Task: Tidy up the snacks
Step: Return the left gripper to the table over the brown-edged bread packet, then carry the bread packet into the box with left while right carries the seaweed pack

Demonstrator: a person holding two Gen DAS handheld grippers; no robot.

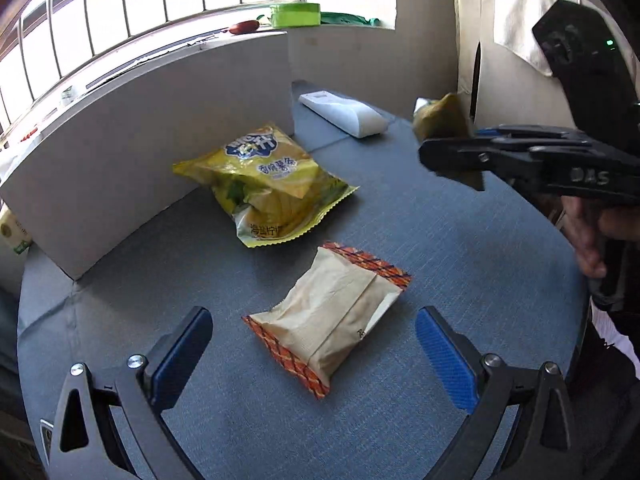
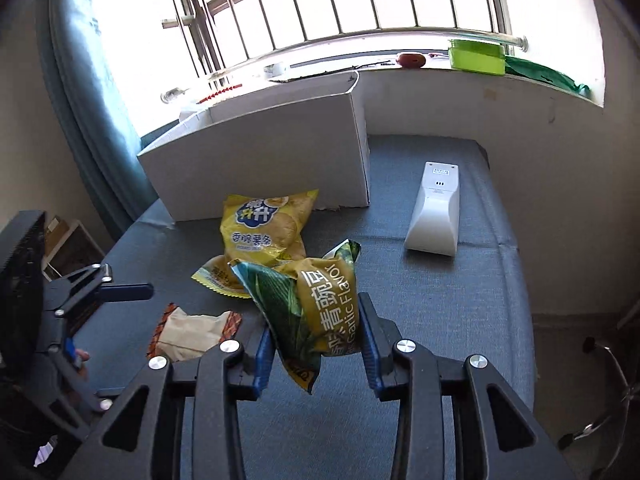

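Blue-padded fingers of the left tool stand spread wide, low over the blue-grey tabletop, with nothing between them. Just ahead of them lies a tan snack packet with orange checked ends, flat on the cloth. Beyond it a yellow chip bag rests on another yellow bag, close to the white cardboard box. The right tool is clamped on a green and yellow pea bag, held above the tabletop. A white device lies further back, to the right of the box.
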